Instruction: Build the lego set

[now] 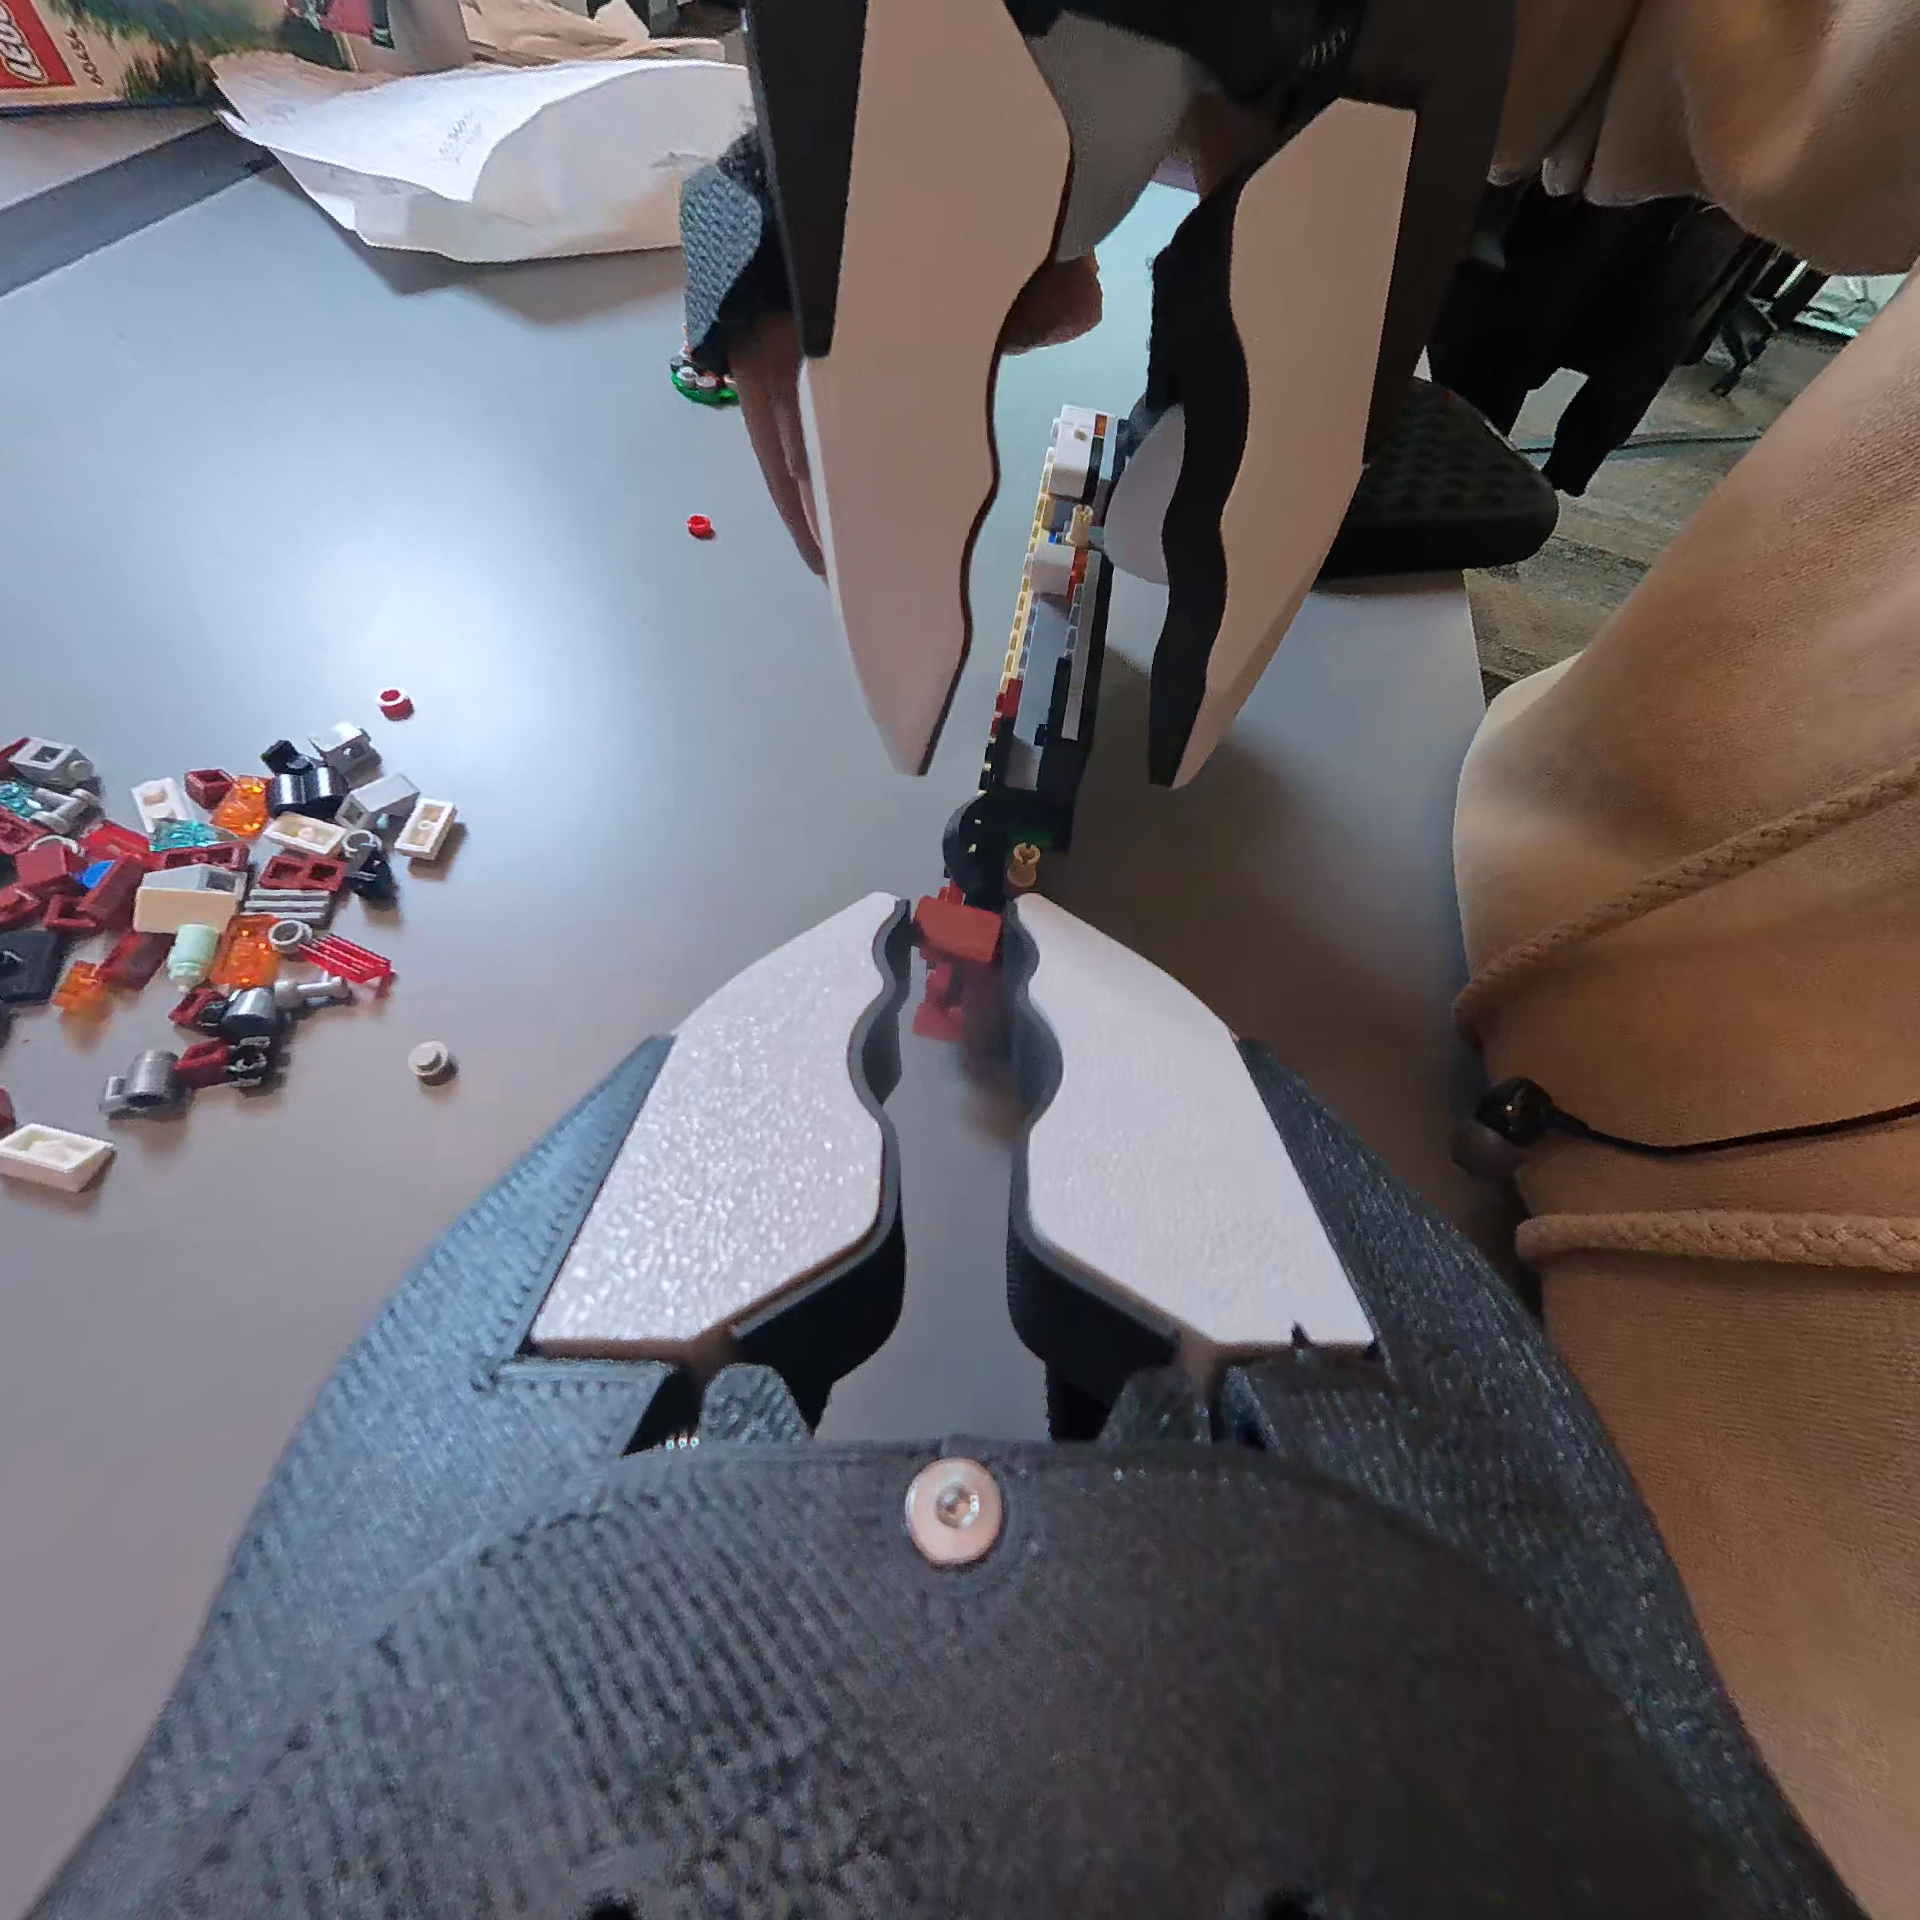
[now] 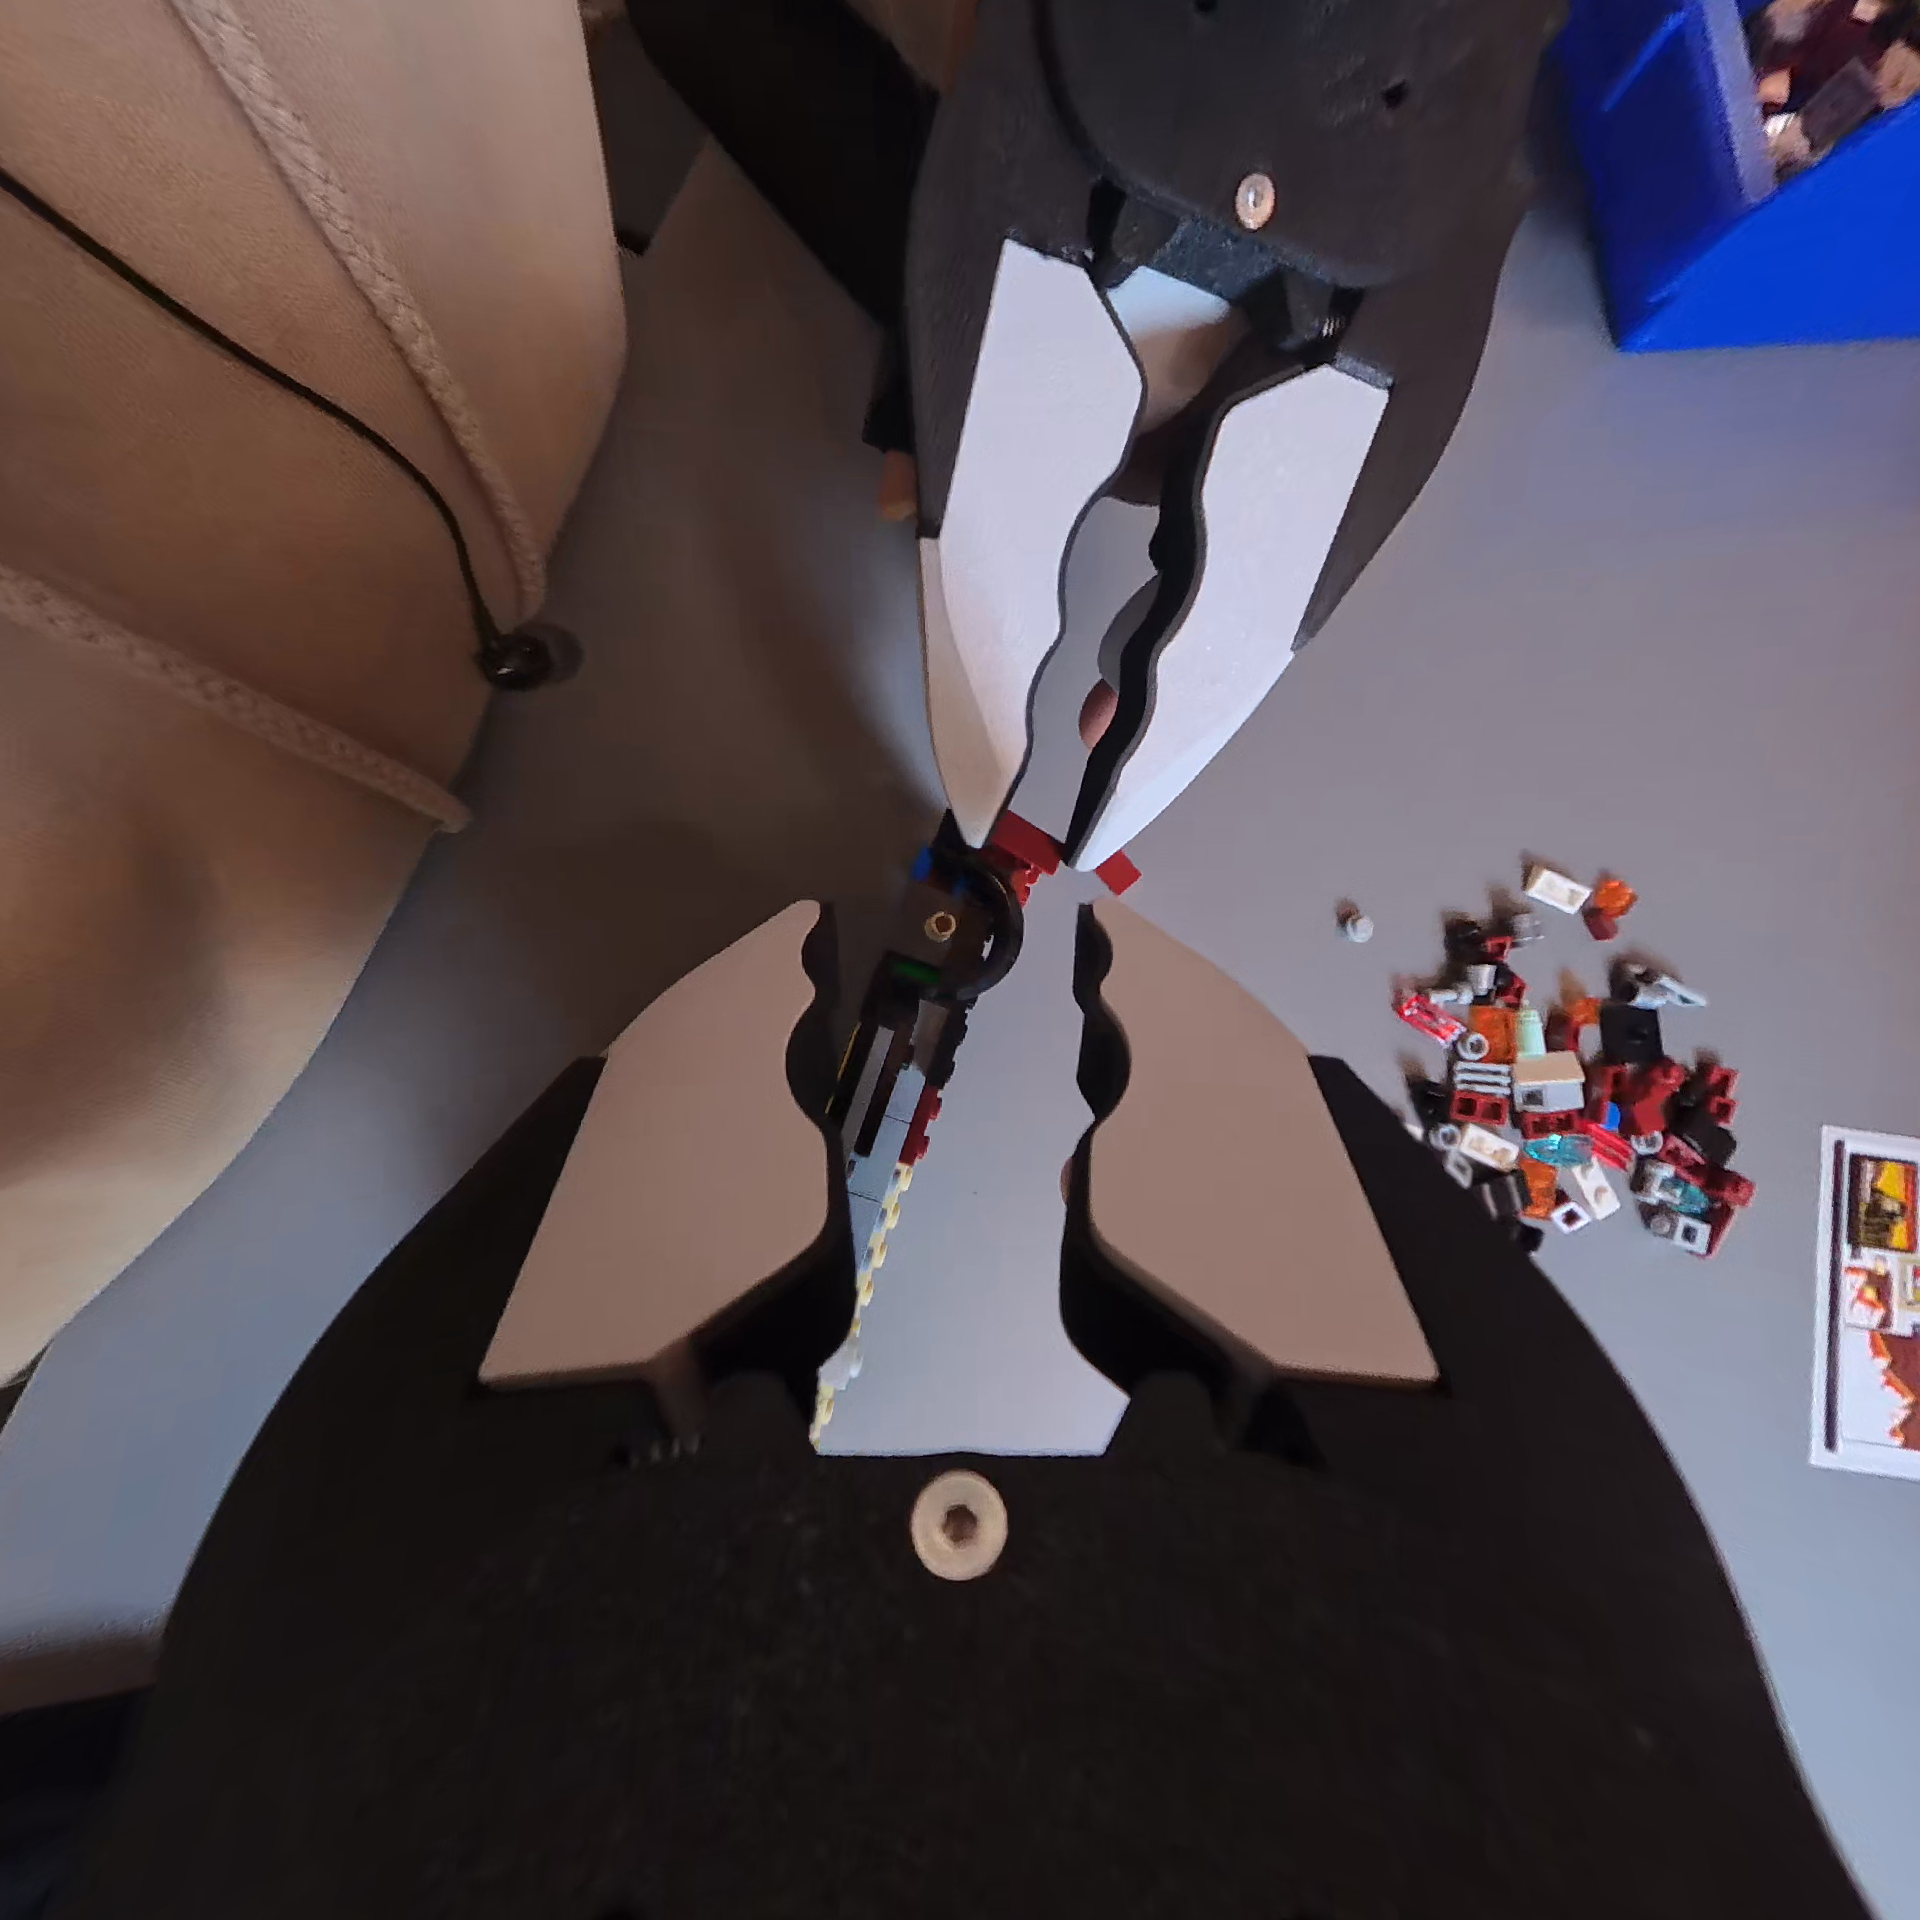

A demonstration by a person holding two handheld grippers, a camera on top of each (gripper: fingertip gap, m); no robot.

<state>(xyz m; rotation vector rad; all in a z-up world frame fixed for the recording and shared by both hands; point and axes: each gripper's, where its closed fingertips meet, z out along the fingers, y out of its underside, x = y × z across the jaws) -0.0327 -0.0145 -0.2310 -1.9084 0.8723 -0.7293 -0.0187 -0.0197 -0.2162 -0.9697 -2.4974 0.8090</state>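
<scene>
Your left gripper [image 1: 956,909] and right gripper [image 1: 1039,774] meet tip to tip above the table [image 1: 520,520]. Between them a long brick assembly [image 1: 1049,644] runs lengthwise, edge-up: its near end sits between your left gripper's fingertips, and the rest extends away between the right gripper's spread fingers, nearer one finger. On the table to your left lies a pile of loose bricks [image 1: 208,894], with a single round stud [image 1: 431,1062] just beside it and two more farther off. Behind the pile, at the table's far edge, lie paper bags [image 1: 499,145] and a box [image 1: 62,52]. In the right wrist view, a bin [image 2: 1766,239] stands beyond the pile and a booklet [image 2: 1870,1299] lies before it.
</scene>
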